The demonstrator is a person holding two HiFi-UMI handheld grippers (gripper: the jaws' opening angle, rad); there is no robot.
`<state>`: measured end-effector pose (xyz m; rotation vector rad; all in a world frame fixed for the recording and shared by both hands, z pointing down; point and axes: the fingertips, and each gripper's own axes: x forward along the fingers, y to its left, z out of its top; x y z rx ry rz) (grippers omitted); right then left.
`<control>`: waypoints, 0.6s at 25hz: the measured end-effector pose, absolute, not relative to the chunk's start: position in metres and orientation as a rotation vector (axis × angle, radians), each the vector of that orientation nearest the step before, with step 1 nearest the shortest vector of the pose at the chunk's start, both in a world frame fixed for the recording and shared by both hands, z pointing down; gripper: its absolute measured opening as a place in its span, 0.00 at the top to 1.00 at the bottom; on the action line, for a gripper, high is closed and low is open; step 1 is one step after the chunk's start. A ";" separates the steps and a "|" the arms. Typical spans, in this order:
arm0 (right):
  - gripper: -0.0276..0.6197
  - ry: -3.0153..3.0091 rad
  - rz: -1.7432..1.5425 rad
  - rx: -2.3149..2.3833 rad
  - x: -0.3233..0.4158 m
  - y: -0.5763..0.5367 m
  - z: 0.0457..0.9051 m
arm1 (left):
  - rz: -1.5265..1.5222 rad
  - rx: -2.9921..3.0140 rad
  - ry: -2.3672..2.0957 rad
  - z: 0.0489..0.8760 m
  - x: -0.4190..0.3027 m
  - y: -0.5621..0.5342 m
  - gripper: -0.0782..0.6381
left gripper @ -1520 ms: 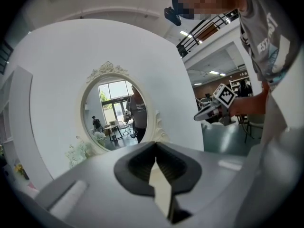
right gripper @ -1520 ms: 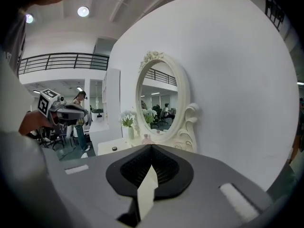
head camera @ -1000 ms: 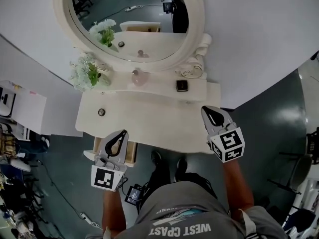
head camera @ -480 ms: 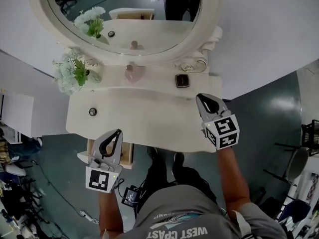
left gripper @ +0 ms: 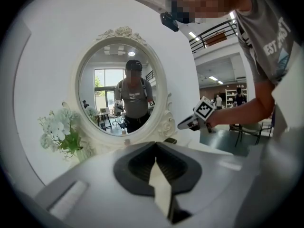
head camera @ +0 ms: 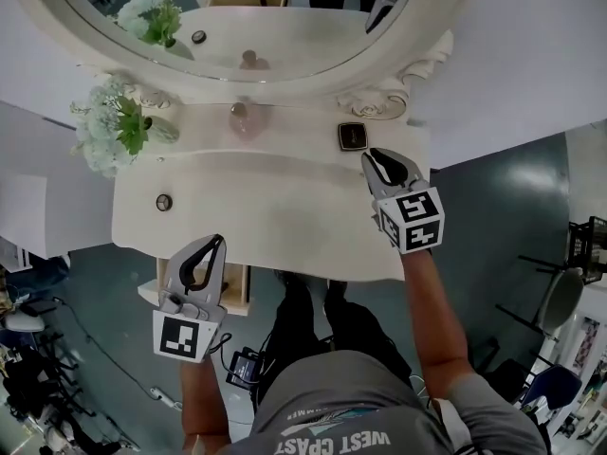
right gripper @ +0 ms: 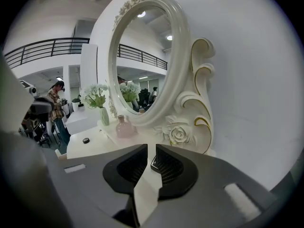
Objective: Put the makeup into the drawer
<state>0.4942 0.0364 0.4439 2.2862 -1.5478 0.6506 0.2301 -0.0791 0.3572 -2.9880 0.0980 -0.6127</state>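
Note:
A small black square compact (head camera: 352,136) lies on the white vanity's (head camera: 285,226) back shelf, under the mirror's scrolled frame. My right gripper (head camera: 368,155) points at it from just in front. Its jaws have just been opening and stand a narrow gap apart with nothing between them. Through that gap the compact's (right gripper: 154,164) dark edge shows. A small round dark pot (head camera: 164,202) sits on the tabletop at the left. My left gripper (head camera: 216,240) hangs shut and empty at the table's front edge, above the open drawer (head camera: 239,290).
A pink bottle (head camera: 239,119) and a vase of white flowers (head camera: 114,126) stand on the back shelf. The oval mirror (head camera: 237,17) rises behind them. The person's legs and shoes are under the table, next to the drawer.
My right gripper has moved up the picture, close to the black compact. The left gripper has sunk a little to the front edge by the drawer.

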 end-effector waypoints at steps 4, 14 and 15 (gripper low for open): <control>0.81 -1.521 0.684 2.280 0.503 0.021 0.467 | -0.642 -3.000 0.094 0.372 0.229 -0.088 0.89; 0.57 -1.395 0.805 2.284 0.523 0.003 0.522 | -0.688 -3.008 0.095 0.401 0.223 -0.106 0.89; 0.55 -1.391 0.819 2.279 0.523 0.002 0.526 | -0.688 -3.010 0.094 0.403 0.223 -0.107 0.89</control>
